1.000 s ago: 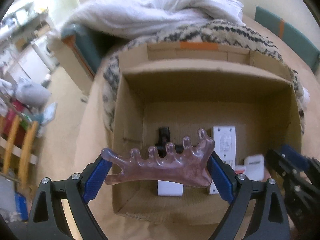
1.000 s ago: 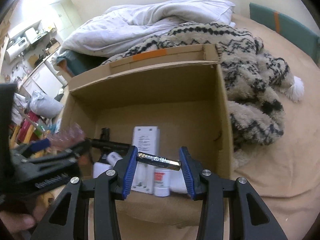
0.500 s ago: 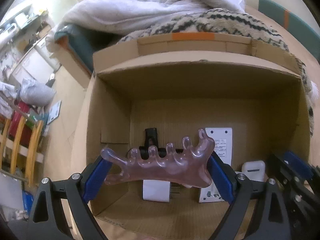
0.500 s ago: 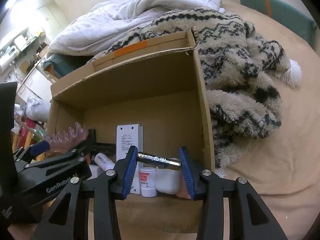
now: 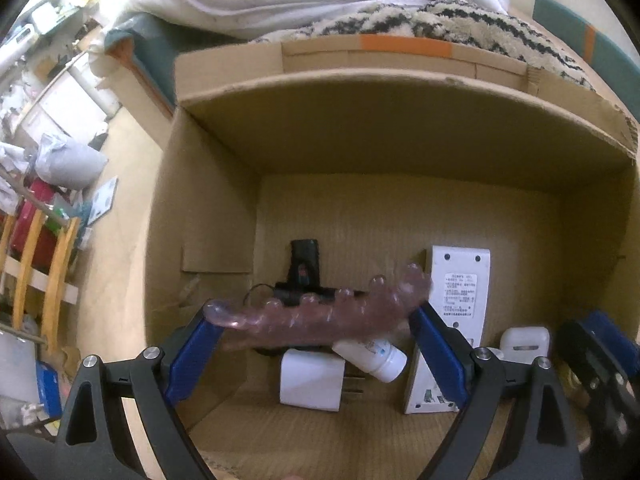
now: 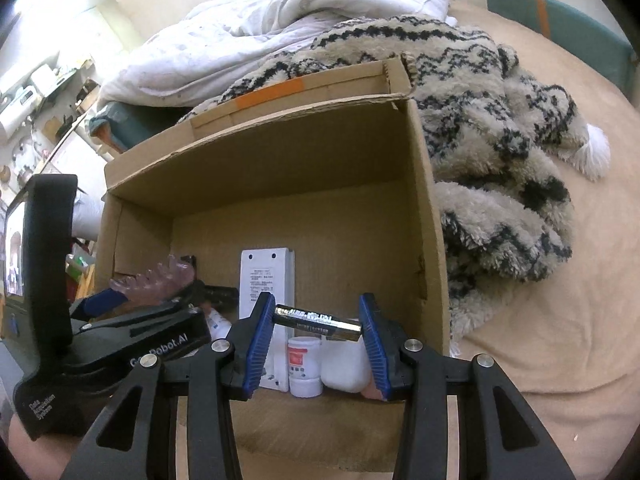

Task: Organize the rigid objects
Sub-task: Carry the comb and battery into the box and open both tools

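A pink massage comb [image 5: 320, 316] is being gripped by the left gripper [image 5: 316, 344] over the cardboard box [image 5: 400, 128]. A battery [image 6: 317, 317] is being clamped lengthwise in the right gripper [image 6: 316, 340]. Each is best being lowered onto bare box floor before the jaws are released.

A bedroom in a lived-in home, by every sign. Rumpled white duvet [image 6: 280, 20] heaped at the back of a bed with a tan sheet [image 6: 560, 280]. Shaggy cream-and-black patterned blanket [image 6: 480, 120] bunched just behind and beside an open cardboard box [image 6: 428, 240] set on the bed. Teal padded bed edge [image 6: 560, 16] with an orange stripe at the far right. Off to the left, below the bed, cluttered floor [image 5: 120, 152]: stuffed plastic bag [image 5: 68, 160], wooden rack with yellow slats [image 5: 44, 276], white cabinets and shelves [image 6: 36, 80] crowded with household odds and ends.
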The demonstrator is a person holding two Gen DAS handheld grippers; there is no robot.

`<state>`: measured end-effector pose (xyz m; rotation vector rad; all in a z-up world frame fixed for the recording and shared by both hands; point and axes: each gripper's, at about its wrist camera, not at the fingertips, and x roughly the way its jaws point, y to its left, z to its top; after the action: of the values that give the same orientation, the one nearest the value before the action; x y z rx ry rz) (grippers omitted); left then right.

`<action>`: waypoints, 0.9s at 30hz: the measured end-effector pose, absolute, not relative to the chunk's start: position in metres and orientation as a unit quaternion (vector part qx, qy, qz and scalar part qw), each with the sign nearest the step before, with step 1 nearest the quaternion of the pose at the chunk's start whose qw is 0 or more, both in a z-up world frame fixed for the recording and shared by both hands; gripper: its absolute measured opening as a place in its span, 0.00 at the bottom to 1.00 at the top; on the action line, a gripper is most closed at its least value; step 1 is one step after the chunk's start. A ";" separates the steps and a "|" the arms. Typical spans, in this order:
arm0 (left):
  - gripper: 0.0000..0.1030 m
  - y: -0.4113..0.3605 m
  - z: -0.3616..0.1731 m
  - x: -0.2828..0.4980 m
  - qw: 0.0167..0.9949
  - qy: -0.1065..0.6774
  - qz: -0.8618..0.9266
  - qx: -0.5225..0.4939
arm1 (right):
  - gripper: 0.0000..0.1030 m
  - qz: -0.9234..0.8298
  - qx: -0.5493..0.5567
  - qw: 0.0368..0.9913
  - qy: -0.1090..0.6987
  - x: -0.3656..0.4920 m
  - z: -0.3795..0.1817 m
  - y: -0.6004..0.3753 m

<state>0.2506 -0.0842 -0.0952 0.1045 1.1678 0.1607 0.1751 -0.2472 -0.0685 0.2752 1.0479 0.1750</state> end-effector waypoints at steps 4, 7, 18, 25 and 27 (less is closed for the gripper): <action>1.00 -0.084 -0.093 0.250 0.831 0.551 0.071 0.036 | 0.66 0.107 0.157 0.850 0.491 0.175 -0.066 -0.249; 1.00 -0.088 -0.089 0.250 0.834 0.546 0.069 0.042 | 0.71 0.106 0.167 0.850 0.489 0.174 -0.066 -0.252; 1.00 -0.075 -0.059 0.230 0.848 0.529 0.042 0.009 | 0.74 0.103 0.177 0.857 0.472 0.162 -0.056 -0.260; 1.00 -0.058 -0.031 0.204 0.866 0.498 0.019 0.025 | 0.74 0.099 0.166 0.865 0.464 0.143 -0.047 -0.259; 1.00 -0.052 -0.025 0.196 0.869 0.494 0.012 0.020 | 0.74 0.097 0.165 0.868 0.457 0.135 -0.041 -0.260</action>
<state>0.1957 -0.0520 -0.0250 0.0425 1.0334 0.0250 0.1353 -0.2599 -0.0414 0.3447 0.9574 0.2032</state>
